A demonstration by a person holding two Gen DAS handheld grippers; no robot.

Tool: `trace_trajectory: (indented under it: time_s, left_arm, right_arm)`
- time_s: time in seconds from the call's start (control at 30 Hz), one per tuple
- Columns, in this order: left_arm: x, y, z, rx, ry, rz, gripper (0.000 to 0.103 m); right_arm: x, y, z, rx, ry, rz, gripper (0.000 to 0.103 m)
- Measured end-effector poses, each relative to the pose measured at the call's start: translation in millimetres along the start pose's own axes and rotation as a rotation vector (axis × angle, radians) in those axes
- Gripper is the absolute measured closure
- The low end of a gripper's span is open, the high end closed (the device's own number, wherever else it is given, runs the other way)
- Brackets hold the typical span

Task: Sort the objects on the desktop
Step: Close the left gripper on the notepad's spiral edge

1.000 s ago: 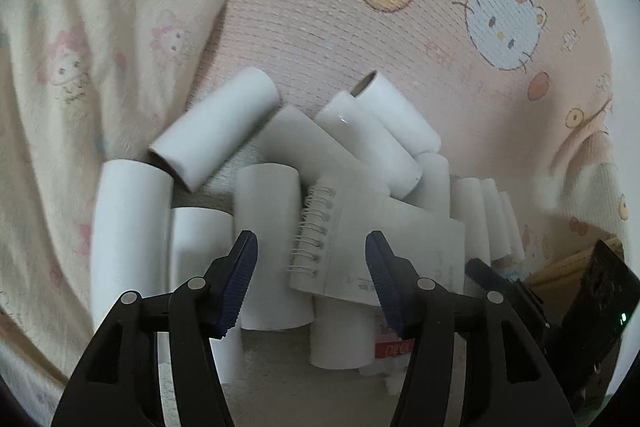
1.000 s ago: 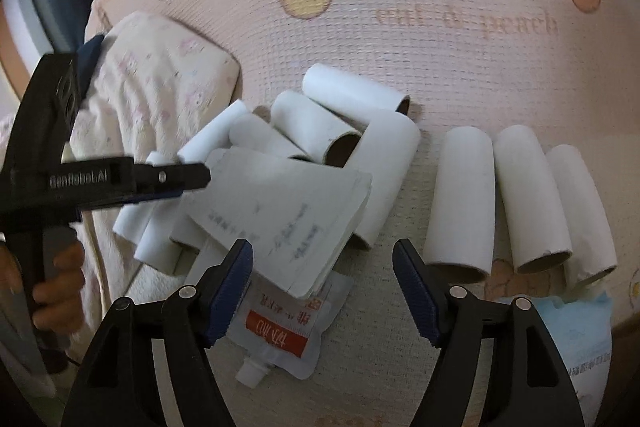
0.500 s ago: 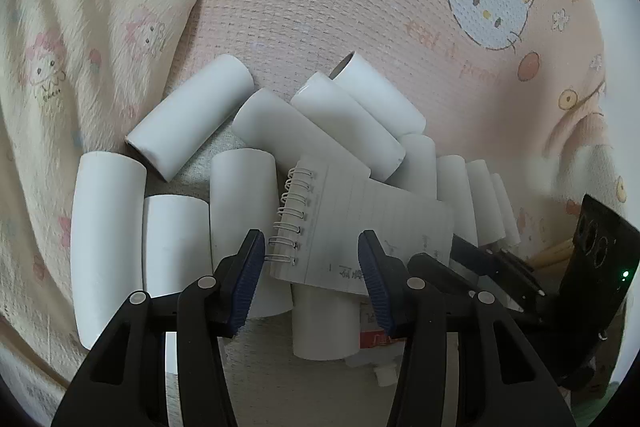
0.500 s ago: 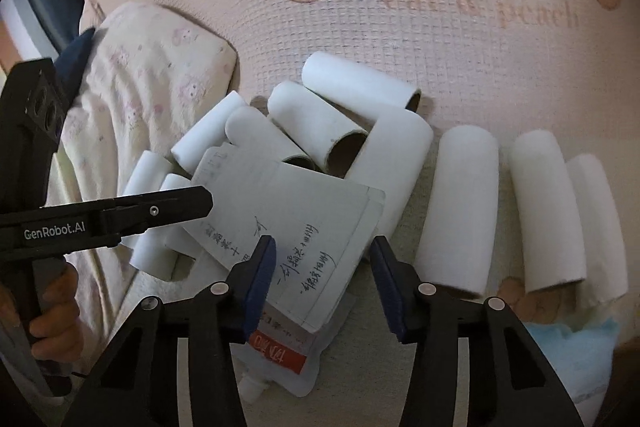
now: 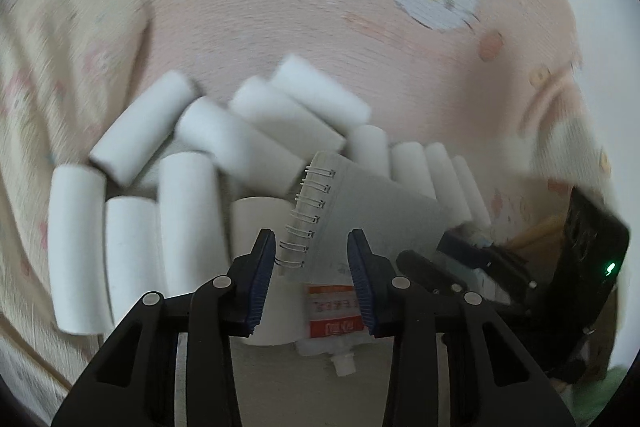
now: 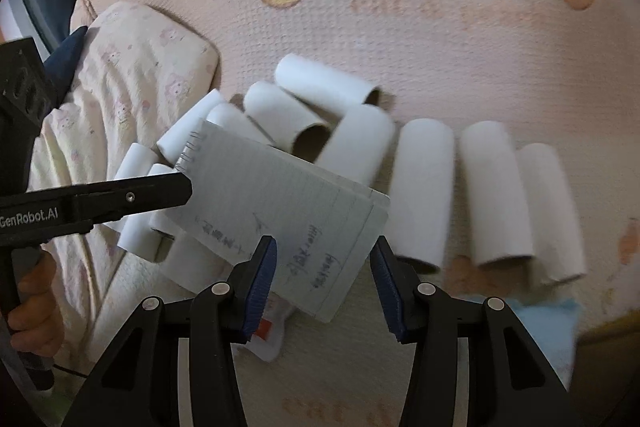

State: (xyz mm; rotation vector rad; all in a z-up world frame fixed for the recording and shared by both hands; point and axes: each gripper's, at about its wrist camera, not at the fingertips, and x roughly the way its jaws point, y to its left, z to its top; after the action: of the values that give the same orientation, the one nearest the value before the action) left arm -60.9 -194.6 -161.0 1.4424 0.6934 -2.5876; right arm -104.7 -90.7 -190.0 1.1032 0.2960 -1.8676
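A spiral notebook (image 5: 360,211) (image 6: 280,211) hangs tilted over a heap of white cardboard rolls (image 5: 192,211). My right gripper (image 6: 324,267) is shut on its near corner, the pads squeezing the two edges. In the left wrist view its fingers (image 5: 428,271) show at the notebook's right side. My left gripper (image 5: 312,267) has the spiral corner between its jaws. They are closing, and the pads stand just clear of the paper. Its finger (image 6: 132,195) shows in the right wrist view, reaching the spiral edge. A white pouch with a red label (image 5: 332,311) (image 6: 268,331) lies underneath.
Three rolls lie side by side in a row (image 6: 424,187) to the right of the heap. All rests on a pink cartoon-print mat (image 6: 400,27). A folded cream cloth (image 6: 132,99) borders the heap on the left. Something light blue (image 6: 540,315) lies at the near right. A hand (image 6: 28,307) holds the left gripper.
Both pairs of jaws have narrowed around the notebook's corners. The notebook has come up off the rolls with the grippers, uncovering more of the pouch. The rolls have slid left in the right wrist view.
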Motion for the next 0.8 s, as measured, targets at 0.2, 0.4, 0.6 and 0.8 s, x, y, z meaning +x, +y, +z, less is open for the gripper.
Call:
trace_trajectory:
  time_s: [0.2,0.4,0.6,0.8]
  left_arm:
    - [20,-20,16,0.101,-0.008,-0.008,0.062]
    - [51,-15,26,0.128,0.052,-0.037,0.065]
    - [68,-1,30,0.012,0.108,-0.151,0.043]
    - [76,10,30,-0.086,0.100,-0.182,0.041]
  right_arm:
    - [-8,-28,1,0.075,-0.036,-0.014,0.057]
    - [-4,-39,5,0.053,-0.042,-0.077,0.058]
    - [-3,-44,3,0.049,-0.037,-0.091,0.059]
    - [-1,-45,2,0.055,-0.043,-0.071,0.059]
